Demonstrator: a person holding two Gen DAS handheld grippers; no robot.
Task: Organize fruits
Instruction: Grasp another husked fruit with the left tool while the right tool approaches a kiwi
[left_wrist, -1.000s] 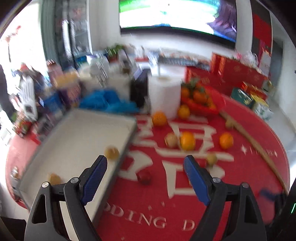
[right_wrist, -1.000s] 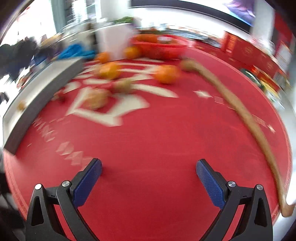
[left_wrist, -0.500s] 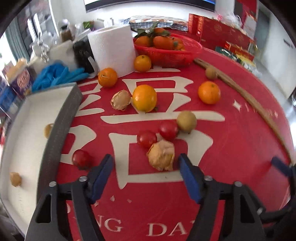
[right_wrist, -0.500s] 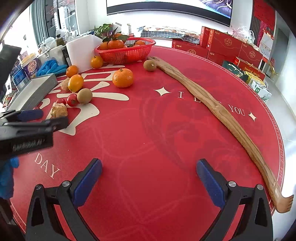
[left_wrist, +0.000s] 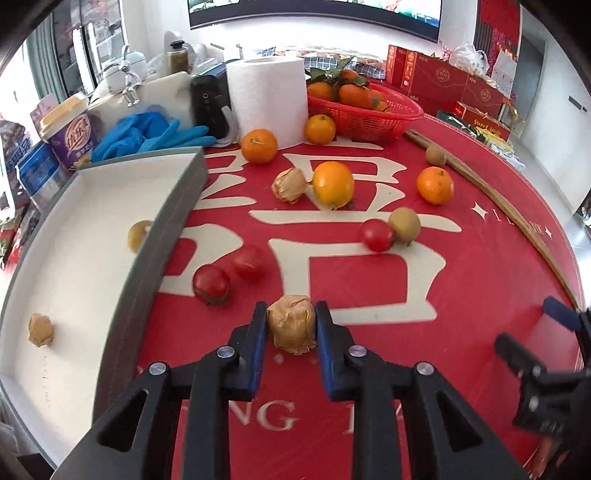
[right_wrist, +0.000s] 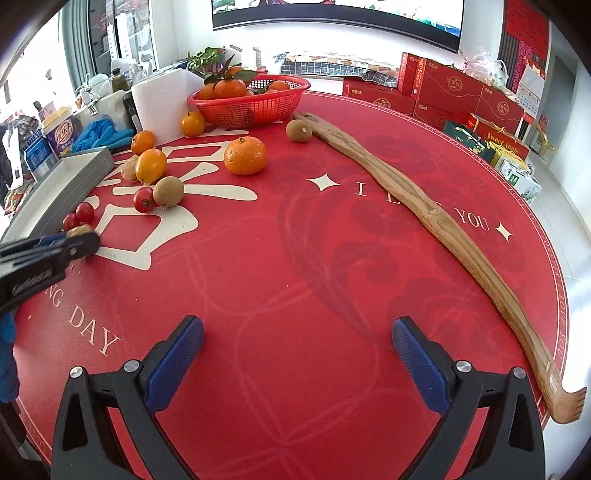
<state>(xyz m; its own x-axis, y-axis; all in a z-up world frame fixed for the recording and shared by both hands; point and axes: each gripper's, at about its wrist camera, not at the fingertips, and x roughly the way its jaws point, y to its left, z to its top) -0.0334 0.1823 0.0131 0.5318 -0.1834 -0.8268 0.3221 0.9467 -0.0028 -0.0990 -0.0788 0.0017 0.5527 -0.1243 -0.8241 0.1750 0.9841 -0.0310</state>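
Now the left gripper (left_wrist: 291, 325), spread wide a moment ago, has clamped onto the husked fruit (left_wrist: 291, 328) near the tray's (left_wrist: 147, 251) long edge, ready for transfer, while the right gripper (right_wrist: 297, 354) idles agape.

the tray (left_wrist: 168, 218) lies at the left of the table mat (left_wrist: 369, 295). two small fruits (left_wrist: 40, 329) lie in the tray. just right of the tray sit two tomatoes (left_wrist: 211, 281), and the husked fruit (left_wrist: 291, 328) beyond them. behind the tray stand the paper roll (left_wrist: 267, 98) and the basket (left_wrist: 364, 112), holding oranges. a wooden stick (right_wrist: 424, 218) lies far right of the tray.
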